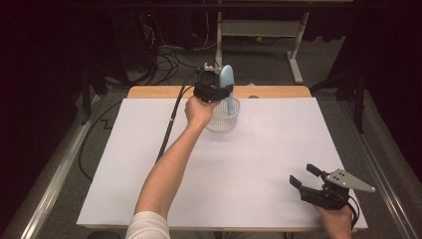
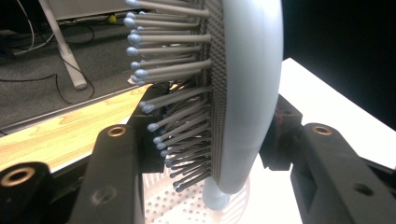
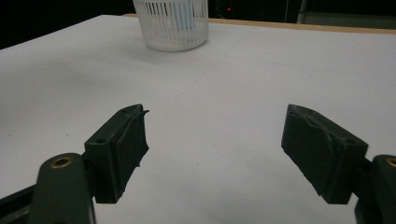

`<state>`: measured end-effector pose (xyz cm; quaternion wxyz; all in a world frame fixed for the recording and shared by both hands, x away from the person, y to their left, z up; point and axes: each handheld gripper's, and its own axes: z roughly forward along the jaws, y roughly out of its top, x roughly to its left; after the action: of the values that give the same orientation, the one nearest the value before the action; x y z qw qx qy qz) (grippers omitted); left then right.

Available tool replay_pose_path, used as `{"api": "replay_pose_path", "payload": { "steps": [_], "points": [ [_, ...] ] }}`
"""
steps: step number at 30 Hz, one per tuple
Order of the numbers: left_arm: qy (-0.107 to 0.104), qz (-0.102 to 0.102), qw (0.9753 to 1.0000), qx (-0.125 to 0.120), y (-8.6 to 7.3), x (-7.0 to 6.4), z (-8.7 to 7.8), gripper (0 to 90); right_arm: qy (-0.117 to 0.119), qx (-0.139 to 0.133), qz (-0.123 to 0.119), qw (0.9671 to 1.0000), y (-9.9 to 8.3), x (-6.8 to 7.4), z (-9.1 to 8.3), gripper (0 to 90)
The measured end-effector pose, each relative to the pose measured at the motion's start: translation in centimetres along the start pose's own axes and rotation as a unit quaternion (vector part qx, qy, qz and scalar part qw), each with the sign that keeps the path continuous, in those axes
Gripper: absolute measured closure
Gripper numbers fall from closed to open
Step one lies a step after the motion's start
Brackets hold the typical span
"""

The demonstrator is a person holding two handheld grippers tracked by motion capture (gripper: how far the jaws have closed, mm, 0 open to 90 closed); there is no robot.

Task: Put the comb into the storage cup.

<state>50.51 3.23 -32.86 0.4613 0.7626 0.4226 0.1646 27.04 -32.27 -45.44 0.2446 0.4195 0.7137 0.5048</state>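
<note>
Hairbrush (image 1: 227, 82) is standing in the basket (image 1: 222, 121), clenched by the left tool (image 1: 213, 91); releasing it crooked risks tipping the basket. Right tool (image 1: 304, 175) is resting released.

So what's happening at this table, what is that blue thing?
A person works with a hand-held gripper in each hand. The left gripper is clamped on a light blue hairbrush, held upright with its handle down inside a small white basket at the far side of the white table. The brush's bristles show close up in the left gripper view. The right gripper rests near the person at the table's near edge, jaws open, holding nothing.
</note>
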Motion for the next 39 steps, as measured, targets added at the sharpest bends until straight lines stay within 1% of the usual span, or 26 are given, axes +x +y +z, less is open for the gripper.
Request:
{"api": "replay_pose_path", "payload": {
  "steps": [2,5,7,11,15,18,22,25,29,34,35,36,37,39],
  "points": [
    [0.001,0.004,1.0000,0.001,-0.2,-0.1,0.0,50.8,0.001,-0.001,-0.002,1.0000,0.0,0.0,-0.1,22.5],
    [0.002,0.008,0.9999,0.006,-0.5,-0.1,0.3,50.8,0.001,-0.003,0.003,1.0000,0.0,-0.2,-0.1,22.6],
    [0.000,0.002,1.0000,0.000,-0.7,0.0,0.4,50.8,0.002,-0.002,0.003,1.0000,0.0,-0.1,0.0,22.5],
    [0.002,-0.006,1.0000,0.000,-1.2,0.4,0.6,50.8,0.006,0.000,0.003,1.0000,0.0,-0.1,0.0,22.6],
    [0.001,-0.006,1.0000,0.001,-1.3,0.4,0.6,50.7,0.005,-0.003,0.001,1.0000,0.0,-0.1,-0.1,22.5],
    [0.000,-0.005,1.0000,0.001,-1.3,0.4,0.8,50.7,0.006,-0.001,0.004,1.0000,0.0,-0.1,0.0,22.5],
    [0.003,-0.004,1.0000,0.004,-1.4,0.2,1.1,50.7,0.006,0.000,0.001,1.0000,0.0,-0.1,0.0,22.5],
    [0.006,0.001,1.0000,0.005,-1.7,0.1,1.2,50.3,0.006,0.000,0.002,1.0000,0.0,-0.1,0.0,22.5],
    [0.004,-0.004,1.0000,0.002,-1.8,0.4,1.2,49.7,0.007,0.001,0.001,1.0000,0.0,-0.1,0.0,22.5],
    [0.014,-0.006,0.9998,0.010,-1.7,0.9,1.0,46.5,0.008,0.004,0.001,1.0000,0.0,-0.2,0.2,22.5],
    [0.018,-0.004,0.9997,0.015,-1.7,1.0,1.0,46.3,0.008,0.004,0.001,1.0000,0.0,-0.2,0.2,22.5],
    [0.022,0.002,0.9997,0.013,-1.8,1.0,1.0,46.0,0.008,0.004,0.002,1.0000,0.0,-0.2,0.2,22.5],
    [0.026,0.003,0.9996,0.013,-1.8,1.1,1.0,44.8,0.008,0.004,0.002,1.0000,0.0,-0.2,0.2,22.5],
    [0.026,0.002,0.9996,0.014,-1.7,1.2,0.9,44.2,0.008,0.004,0.002,1.0000,0.0,-0.2,0.2,22.5]
  ]
}}
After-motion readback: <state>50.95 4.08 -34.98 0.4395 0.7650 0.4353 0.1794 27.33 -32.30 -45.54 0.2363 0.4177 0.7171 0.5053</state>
